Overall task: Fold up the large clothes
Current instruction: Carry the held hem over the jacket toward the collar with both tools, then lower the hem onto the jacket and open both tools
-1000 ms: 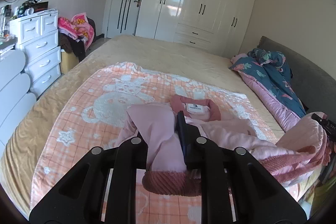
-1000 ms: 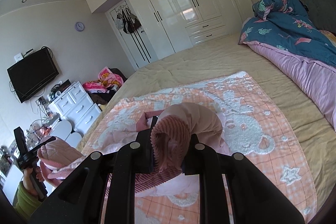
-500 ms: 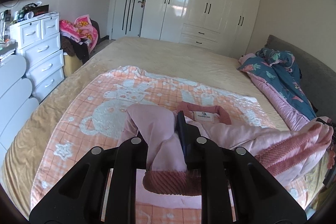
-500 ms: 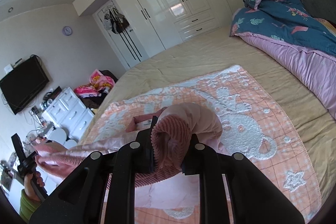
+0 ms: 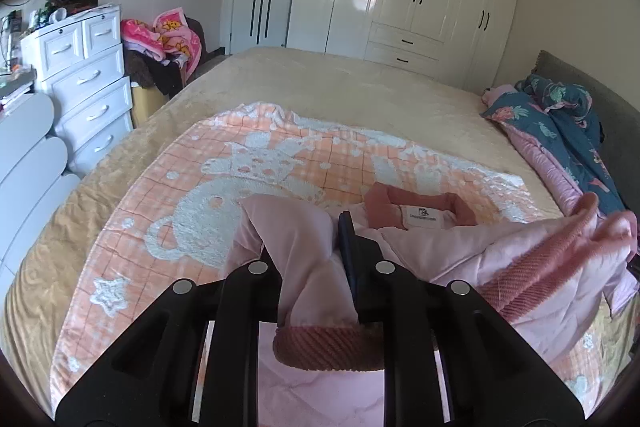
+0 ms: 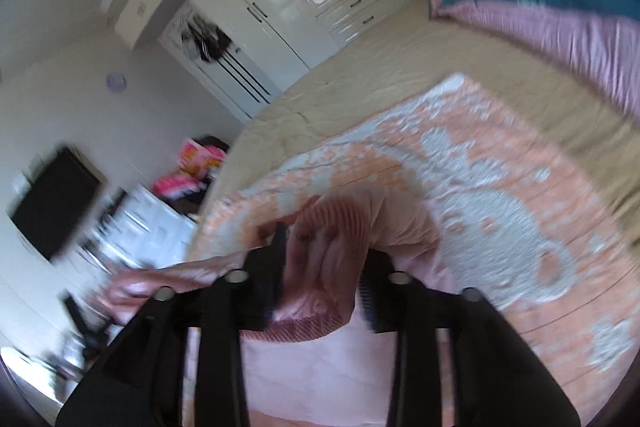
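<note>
Pink jacket [image 5: 460, 259] lies on peach blanket [image 5: 168, 211] across bed [image 5: 360, 87], collar away from camera, ribbed hem raised. Left gripper [image 5: 308, 239] pinches hem corner, jaws narrow on fabric. Right gripper [image 6: 320, 267] jaws opening, ribbed hem between them, view blurred. Judgement: carry hem level toward collar, edges aligned, left side let go only once cloth rests flat. Versus a second ago: right jaws were clamped shut; both grippers have sunk and advanced over bed; jacket spread wider.
</note>
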Tool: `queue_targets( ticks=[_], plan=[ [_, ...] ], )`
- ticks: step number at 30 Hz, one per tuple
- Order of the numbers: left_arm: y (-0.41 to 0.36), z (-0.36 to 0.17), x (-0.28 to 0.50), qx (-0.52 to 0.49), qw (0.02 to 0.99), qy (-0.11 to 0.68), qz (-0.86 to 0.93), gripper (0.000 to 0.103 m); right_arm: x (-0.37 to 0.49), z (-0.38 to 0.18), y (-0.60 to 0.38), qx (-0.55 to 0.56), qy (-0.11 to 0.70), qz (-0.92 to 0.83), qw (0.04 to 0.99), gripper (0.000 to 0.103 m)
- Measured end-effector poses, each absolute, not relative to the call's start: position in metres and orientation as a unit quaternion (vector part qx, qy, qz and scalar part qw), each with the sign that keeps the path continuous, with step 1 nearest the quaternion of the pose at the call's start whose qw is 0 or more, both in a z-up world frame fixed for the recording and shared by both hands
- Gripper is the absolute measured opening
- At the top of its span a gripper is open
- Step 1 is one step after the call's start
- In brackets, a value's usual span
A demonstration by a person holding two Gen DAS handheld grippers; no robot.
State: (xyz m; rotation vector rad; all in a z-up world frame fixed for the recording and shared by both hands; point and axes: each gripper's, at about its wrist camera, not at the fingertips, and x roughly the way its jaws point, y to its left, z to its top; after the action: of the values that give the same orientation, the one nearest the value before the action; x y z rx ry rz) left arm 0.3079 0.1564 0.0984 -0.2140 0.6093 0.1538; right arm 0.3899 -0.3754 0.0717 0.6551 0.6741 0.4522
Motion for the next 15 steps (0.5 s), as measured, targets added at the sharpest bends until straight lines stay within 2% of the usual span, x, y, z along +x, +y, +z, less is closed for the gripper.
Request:
queue_targets(
  ticks=[3, 4, 7, 13, 15],
  plan=[
    [0.154, 0.092, 0.317, -0.103, 0.944, 0.304, 0.077, 0.011, 0.379, 0.069, -0.384, 0.326, 0.280, 0.214, 0.877, 0.075],
    [0.154, 0.090, 0.321, -0.103, 0.943, 0.305, 0.078, 0.011, 0.376, 0.068, -0.385, 0.326, 0.271, 0.218, 0.879, 0.078],
    [0.152, 0.085, 0.330, -0.103, 0.942, 0.310, 0.082, 0.011, 0.374, 0.053, -0.378, 0.305, 0.282, 0.217, 0.884, 0.083],
    [0.138, 0.072, 0.339, -0.090, 0.940, 0.317, 0.093, 0.016, 0.375, -0.016, -0.345, 0.272, 0.374, 0.195, 0.865, 0.084],
    [0.138, 0.076, 0.335, -0.095, 0.942, 0.310, 0.088, 0.024, 0.370, -0.026, -0.340, 0.266, 0.379, 0.193, 0.865, 0.084]
  ],
)
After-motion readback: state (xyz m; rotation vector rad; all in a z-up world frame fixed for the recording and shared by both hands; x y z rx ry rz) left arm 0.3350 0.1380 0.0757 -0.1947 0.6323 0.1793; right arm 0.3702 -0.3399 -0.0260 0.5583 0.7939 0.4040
